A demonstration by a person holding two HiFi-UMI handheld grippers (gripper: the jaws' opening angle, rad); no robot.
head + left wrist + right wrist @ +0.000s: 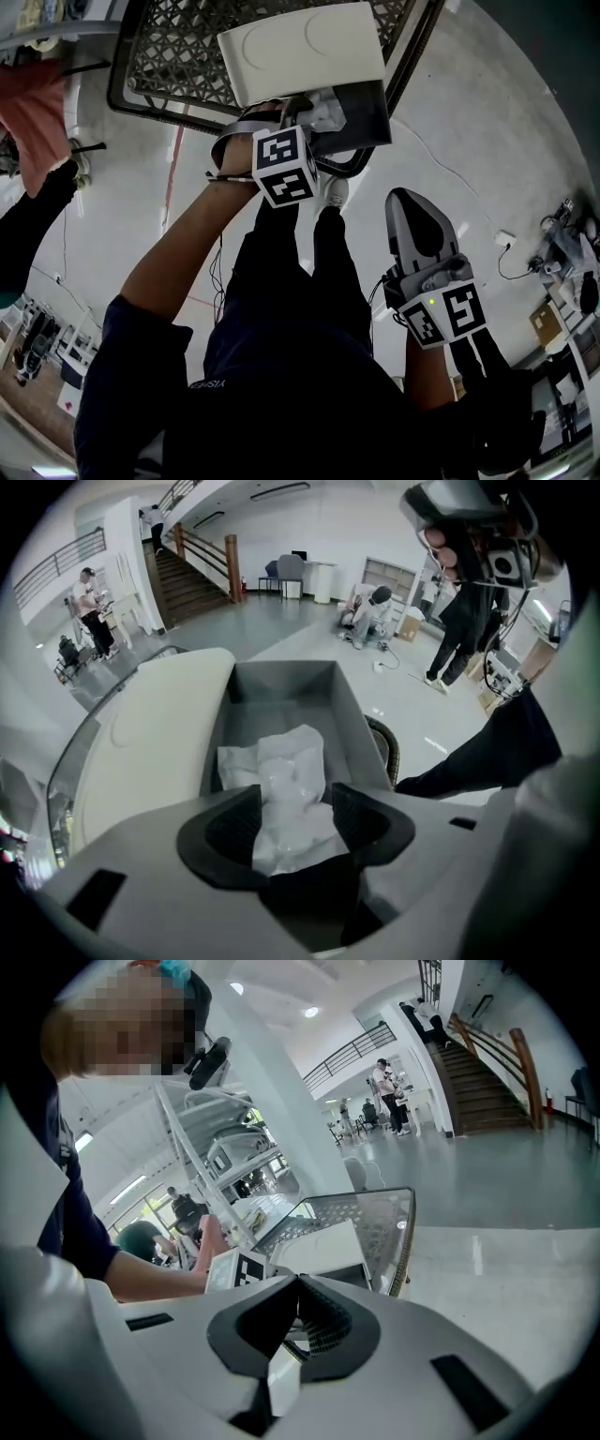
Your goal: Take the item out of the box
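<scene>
the left gripper reaches into the open grey box with its jaws wide apart. the white plastic-wrapped item lies in the box between them, and the pads don't seem to squeeze it. the box sits on a mesh cart, its white lid flipped back. the right gripper hangs low beside the person's leg, well off from the box, its jaws together and empty.

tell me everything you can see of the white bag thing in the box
The white bag is crumpled, thin, glossy plastic, half see-through; its contents can't be made out. It lies heaped inside the open grey box, at its near end. Its near part sits between the jaws of the left gripper, which stand wide apart and do not seem to squeeze it.
</scene>
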